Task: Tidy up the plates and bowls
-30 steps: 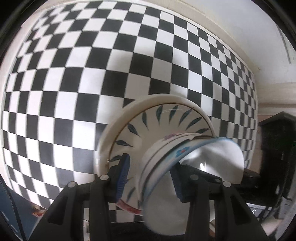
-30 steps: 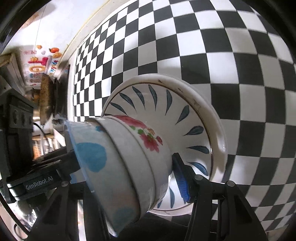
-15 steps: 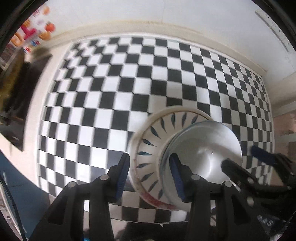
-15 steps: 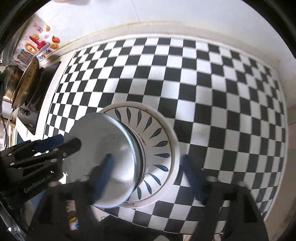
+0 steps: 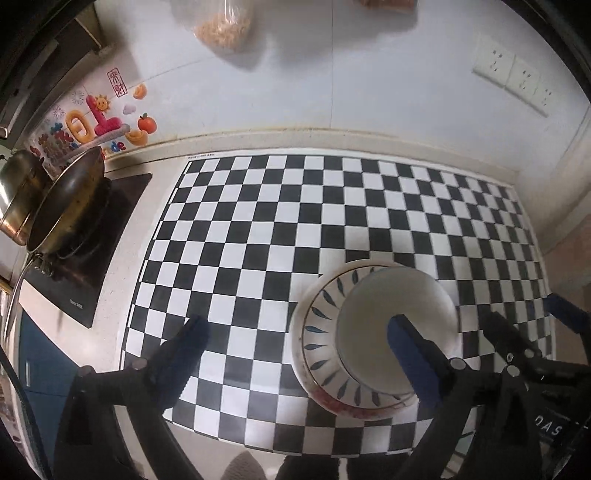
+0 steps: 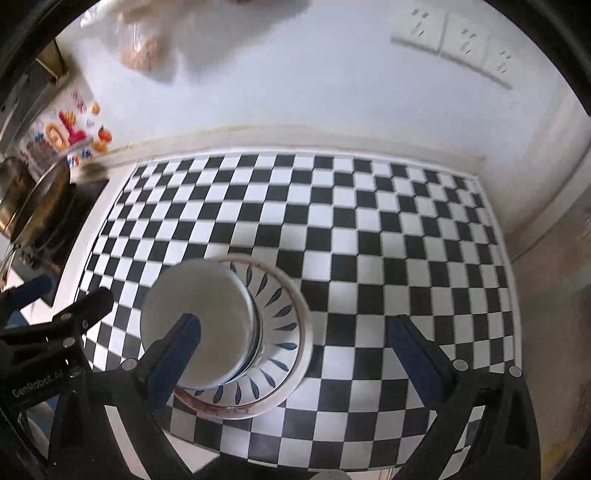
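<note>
A stack of bowls (image 5: 369,314), white inside, stands upright on a cream plate (image 5: 317,332) with blue leaf marks, near the front of the checkered mat (image 5: 295,203). My left gripper (image 5: 299,332) hovers above it, its jaws opening wide; the right finger overlaps the bowl in the picture without touching, and nothing is gripped. In the right wrist view the bowls (image 6: 207,295) and plate (image 6: 280,325) lie low left. My right gripper (image 6: 293,326) hangs above them with its jaws opening, holding nothing. Each gripper shows at the edge of the other's view.
A wok and a metal pot (image 5: 66,206) sit on a black cooktop (image 5: 92,266) left of the mat. The white wall behind carries sockets (image 5: 513,74), stickers and a hanging bag (image 5: 221,26). The counter's front edge runs just below the plate.
Both grippers let go of the bowl stack, opened wide and rose away from it. The bowls, tilted between the jaws before, now rest upright on the plate.
</note>
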`<action>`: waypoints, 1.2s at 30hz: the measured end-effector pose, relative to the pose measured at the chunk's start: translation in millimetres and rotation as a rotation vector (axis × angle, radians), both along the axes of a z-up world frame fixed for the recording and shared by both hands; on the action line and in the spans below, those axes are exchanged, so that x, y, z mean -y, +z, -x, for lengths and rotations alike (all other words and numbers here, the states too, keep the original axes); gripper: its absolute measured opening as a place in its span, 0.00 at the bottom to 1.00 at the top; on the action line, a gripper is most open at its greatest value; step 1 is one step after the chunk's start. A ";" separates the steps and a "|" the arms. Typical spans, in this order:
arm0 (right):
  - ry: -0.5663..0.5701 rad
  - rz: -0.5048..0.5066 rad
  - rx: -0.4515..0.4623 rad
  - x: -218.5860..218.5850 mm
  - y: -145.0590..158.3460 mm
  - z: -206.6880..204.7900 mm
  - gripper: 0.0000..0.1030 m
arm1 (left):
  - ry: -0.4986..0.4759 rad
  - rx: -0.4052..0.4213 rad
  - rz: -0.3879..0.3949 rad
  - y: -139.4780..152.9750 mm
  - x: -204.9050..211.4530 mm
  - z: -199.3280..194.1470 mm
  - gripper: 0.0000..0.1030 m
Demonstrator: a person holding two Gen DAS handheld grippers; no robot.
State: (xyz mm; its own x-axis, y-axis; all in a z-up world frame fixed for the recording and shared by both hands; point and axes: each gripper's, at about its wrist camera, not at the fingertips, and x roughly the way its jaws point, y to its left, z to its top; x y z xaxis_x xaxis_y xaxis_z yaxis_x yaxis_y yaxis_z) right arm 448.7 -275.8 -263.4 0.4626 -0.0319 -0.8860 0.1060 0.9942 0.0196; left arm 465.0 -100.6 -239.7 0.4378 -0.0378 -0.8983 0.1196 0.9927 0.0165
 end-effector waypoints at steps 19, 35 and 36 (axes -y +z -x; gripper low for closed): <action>-0.042 0.019 0.195 5.9 84.0 118.7 1.00 | 0.064 0.209 -0.020 88.1 -0.5 111.6 0.97; -0.034 0.092 0.371 -2.0 192.7 285.5 1.00 | 0.063 0.339 -0.016 172.5 -17.3 249.2 0.97; -0.040 0.089 0.382 -3.6 198.5 294.8 1.00 | 0.058 0.348 -0.011 177.3 -20.9 254.8 0.97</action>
